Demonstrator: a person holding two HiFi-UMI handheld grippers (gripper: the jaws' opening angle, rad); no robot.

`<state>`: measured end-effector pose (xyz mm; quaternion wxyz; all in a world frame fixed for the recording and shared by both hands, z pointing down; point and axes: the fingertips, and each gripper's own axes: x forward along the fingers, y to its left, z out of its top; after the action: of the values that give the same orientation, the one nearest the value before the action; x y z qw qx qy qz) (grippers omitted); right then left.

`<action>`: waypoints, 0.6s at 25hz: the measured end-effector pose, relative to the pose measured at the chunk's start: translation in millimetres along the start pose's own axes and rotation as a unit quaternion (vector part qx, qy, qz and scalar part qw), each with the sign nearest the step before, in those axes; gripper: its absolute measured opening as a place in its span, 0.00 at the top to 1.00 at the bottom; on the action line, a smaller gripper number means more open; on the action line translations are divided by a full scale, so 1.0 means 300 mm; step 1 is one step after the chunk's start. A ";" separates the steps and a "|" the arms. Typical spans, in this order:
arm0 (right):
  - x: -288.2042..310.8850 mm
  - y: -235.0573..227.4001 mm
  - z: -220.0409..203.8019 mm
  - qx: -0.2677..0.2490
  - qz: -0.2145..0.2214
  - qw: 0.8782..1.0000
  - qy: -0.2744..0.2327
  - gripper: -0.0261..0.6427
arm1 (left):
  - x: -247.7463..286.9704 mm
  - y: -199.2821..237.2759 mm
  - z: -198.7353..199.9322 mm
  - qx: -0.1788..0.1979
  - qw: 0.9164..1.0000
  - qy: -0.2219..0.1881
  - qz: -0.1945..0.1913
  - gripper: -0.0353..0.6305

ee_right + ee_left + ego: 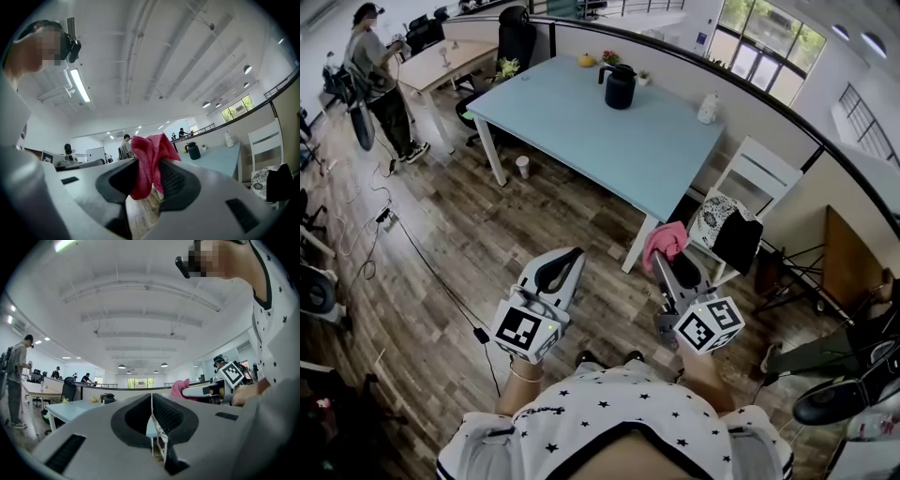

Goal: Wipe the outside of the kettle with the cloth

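Note:
A dark kettle [620, 86] stands upright near the far edge of the light blue table [581, 122], well ahead of both grippers. It shows small in the left gripper view [108, 398] and the right gripper view [192, 150]. My right gripper [662, 255] is shut on a pink cloth [664, 242], which bunches out above its jaws [149, 161]. My left gripper [565, 265] is shut with nothing in it; its jaws meet at a thin seam [151, 416]. Both grippers are held close to my body, above the wooden floor and short of the table.
A white bottle [708, 108], a yellow object [587, 60] and small plants sit on the table. A white chair [750, 192] with a bag [727, 225] stands at its right. A cup [522, 167] rests on the floor. A person [380, 80] stands far left. Cables cross the floor.

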<state>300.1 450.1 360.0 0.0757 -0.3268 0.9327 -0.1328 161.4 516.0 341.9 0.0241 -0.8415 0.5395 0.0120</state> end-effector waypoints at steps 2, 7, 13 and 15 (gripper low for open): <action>-0.004 0.014 -0.015 0.003 -0.003 1.000 0.003 0.76 | -0.018 0.003 -0.007 -0.001 1.000 0.001 -0.002 0.90; -0.013 0.033 -0.023 0.004 -0.004 1.000 0.004 0.76 | -0.036 -0.001 -0.009 -0.002 1.000 -0.002 -0.007 0.90; -0.014 0.048 -0.023 0.007 -0.001 1.000 0.004 0.76 | -0.048 -0.001 -0.005 0.002 1.000 0.003 -0.005 0.90; -0.006 0.051 -0.022 0.011 0.004 1.000 0.004 0.76 | -0.053 0.005 -0.004 0.002 1.000 0.005 -0.002 0.90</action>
<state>291.0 464.2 361.8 0.0759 -0.3222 0.9326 -0.1438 153.4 529.7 343.8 0.0232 -0.8425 0.5381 0.0071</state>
